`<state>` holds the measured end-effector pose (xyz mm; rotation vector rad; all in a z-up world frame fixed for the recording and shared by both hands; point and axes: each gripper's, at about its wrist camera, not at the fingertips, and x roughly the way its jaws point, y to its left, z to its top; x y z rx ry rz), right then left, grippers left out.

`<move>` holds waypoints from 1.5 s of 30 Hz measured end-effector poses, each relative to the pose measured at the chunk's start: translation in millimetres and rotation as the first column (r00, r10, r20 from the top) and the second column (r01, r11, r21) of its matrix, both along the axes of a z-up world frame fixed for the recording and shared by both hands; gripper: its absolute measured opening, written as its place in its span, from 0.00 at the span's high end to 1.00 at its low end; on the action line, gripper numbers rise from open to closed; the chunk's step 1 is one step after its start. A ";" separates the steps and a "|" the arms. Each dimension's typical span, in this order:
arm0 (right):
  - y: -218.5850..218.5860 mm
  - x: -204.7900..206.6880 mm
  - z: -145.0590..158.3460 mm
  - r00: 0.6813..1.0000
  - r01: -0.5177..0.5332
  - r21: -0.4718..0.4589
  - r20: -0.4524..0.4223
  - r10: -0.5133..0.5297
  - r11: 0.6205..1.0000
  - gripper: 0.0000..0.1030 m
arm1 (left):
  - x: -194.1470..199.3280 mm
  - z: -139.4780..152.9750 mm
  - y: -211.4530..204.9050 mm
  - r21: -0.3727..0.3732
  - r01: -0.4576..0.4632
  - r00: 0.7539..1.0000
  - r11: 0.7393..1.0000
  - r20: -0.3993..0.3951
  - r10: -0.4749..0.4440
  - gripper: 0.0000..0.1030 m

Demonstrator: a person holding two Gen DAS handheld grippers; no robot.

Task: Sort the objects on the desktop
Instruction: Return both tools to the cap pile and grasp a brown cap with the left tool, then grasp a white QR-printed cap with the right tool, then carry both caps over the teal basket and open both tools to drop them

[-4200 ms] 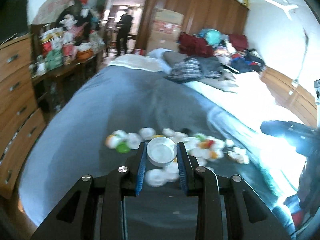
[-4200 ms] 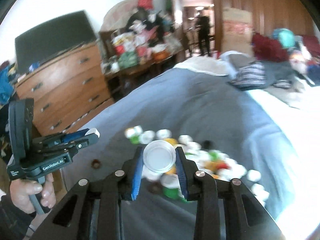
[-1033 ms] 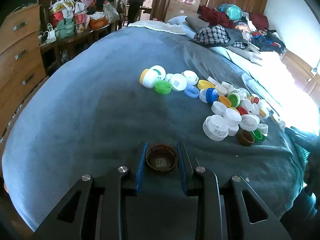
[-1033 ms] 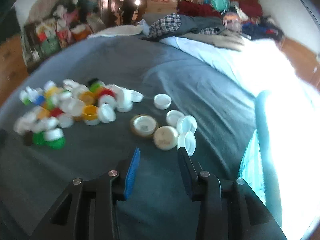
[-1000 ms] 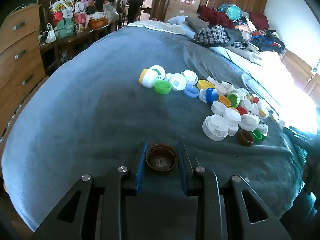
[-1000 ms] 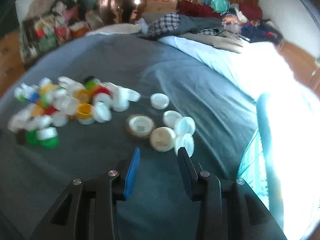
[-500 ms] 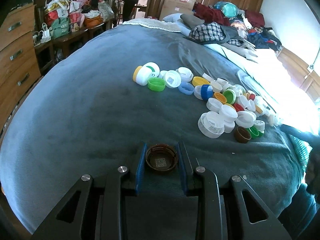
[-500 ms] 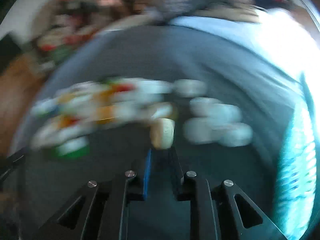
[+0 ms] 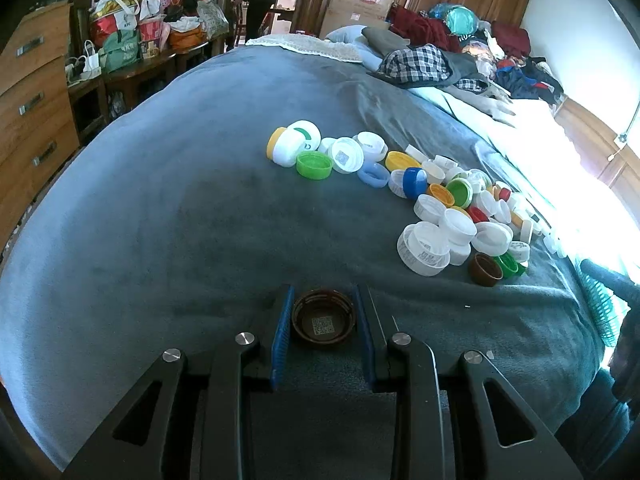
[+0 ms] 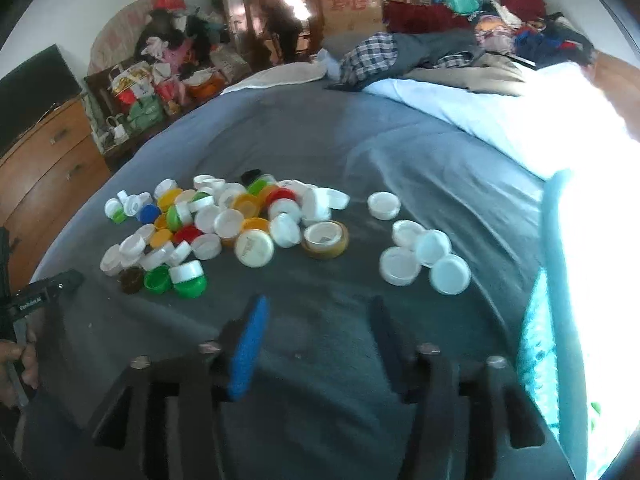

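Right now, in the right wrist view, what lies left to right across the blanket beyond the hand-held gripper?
Brown cap → green caps → cream lid → gold-rimmed lid → cluster of four white lids.

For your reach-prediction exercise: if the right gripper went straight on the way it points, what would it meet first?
Probably bare grey blanket. The right gripper, its jaws opening with nothing between them, points into the gap between the tan-rimmed cap and the white caps; depth is uncertain.
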<state>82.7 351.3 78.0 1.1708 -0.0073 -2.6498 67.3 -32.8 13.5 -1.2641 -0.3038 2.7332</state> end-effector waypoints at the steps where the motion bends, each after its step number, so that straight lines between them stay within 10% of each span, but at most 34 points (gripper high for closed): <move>1: 2.0 -0.7 -2.9 1.000 0.012 -0.003 0.014 -0.012 1.000 0.38 | 0.4 -0.1 0.3 0.001 0.000 1.000 1.000 0.001 0.000 0.75; 12: -75.4 -49.3 -13.5 0.994 -0.101 -0.038 0.032 0.102 0.994 0.38 | -2.5 -0.8 -1.4 -0.004 0.002 1.000 1.000 0.006 -0.002 0.75; 20: -88.1 -76.3 -37.6 0.989 -0.098 -0.004 0.110 0.098 0.995 0.66 | -1.0 0.9 -1.3 -0.008 -0.004 1.000 1.000 -0.005 0.004 0.76; 45: 17.0 47.2 132.2 0.983 -0.046 -0.012 -0.178 0.044 0.999 0.66 | 1.6 143.4 152.4 -0.055 0.185 0.955 0.981 -0.224 -0.193 0.76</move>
